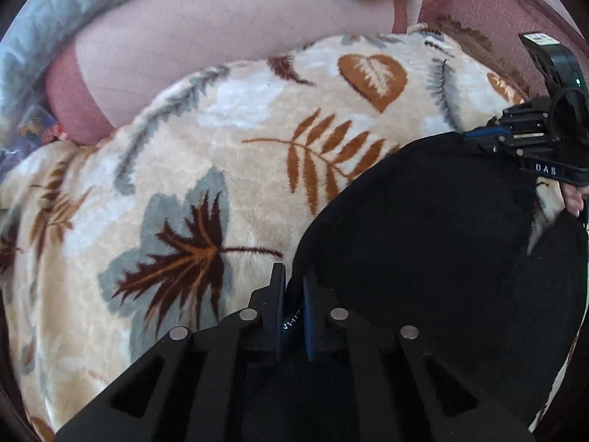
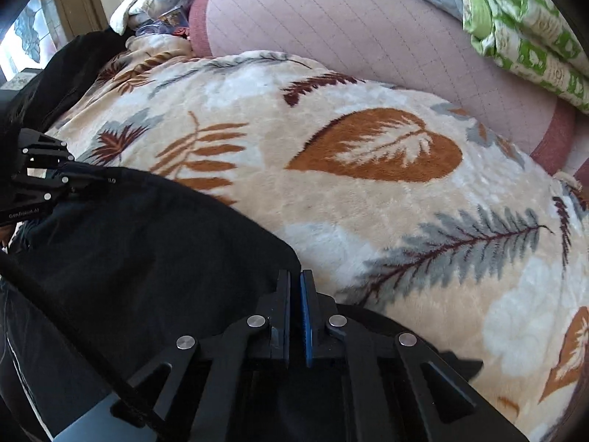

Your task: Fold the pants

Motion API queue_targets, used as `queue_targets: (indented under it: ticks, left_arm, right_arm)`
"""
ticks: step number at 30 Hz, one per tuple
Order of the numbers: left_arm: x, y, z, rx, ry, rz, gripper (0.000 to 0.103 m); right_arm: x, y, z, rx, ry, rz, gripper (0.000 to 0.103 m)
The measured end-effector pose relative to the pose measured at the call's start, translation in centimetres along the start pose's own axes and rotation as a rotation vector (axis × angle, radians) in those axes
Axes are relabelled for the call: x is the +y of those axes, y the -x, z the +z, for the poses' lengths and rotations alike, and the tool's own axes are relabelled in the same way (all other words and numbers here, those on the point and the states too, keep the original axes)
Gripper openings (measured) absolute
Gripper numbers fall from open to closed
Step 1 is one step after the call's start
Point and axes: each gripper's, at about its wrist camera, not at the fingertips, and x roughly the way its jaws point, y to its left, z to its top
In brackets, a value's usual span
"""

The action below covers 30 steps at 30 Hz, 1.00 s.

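Black pants (image 1: 434,243) lie on a cream leaf-print blanket (image 1: 206,169). My left gripper (image 1: 293,280) is shut on the pants' left edge; black fabric with a white-lettered band shows between its pads. My right gripper (image 2: 295,280) is shut on the pants (image 2: 140,258) at their right corner. The right gripper also shows in the left wrist view (image 1: 478,138) at the pants' far right edge. The left gripper shows in the right wrist view (image 2: 106,180) at the pants' left side. The pants stretch between the two grippers.
The blanket (image 2: 368,221) covers a bed with a pink quilted sheet (image 2: 349,29). A green patterned quilt (image 2: 522,29) and grey bedding (image 1: 73,3) lie at the far side. A window shows at the far left (image 2: 25,33).
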Motion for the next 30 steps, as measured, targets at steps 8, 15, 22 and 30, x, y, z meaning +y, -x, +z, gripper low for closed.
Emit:
queue_targets:
  ticks: [8, 15, 22, 30]
  left_arm:
    - [-4.0, 9.9, -4.9, -0.151, 0.046, 0.037, 0.007]
    - [-8.7, 16.2, -16.1, -0.22, 0.163, -0.06, 0.007]
    - [-12.5, 15.3, -24.6, -0.104, 0.238, -0.033, 0.01]
    - [-11.0, 20.2, -26.7, -0.252, 0.376, -0.058, 0.051]
  right_arm:
    - [2.8, 8.5, -3.2, -0.117, -0.048, -0.003, 0.005]
    - [8.0, 14.9, -12.5, -0.138, -0.109, 0.102, 0.005]
    - [12.4, 13.2, -22.0, -0.009, -0.209, 0.175, 0.014]
    - [7.8, 19.4, -25.7, -0.15, -0.405, 0.019, 0.069]
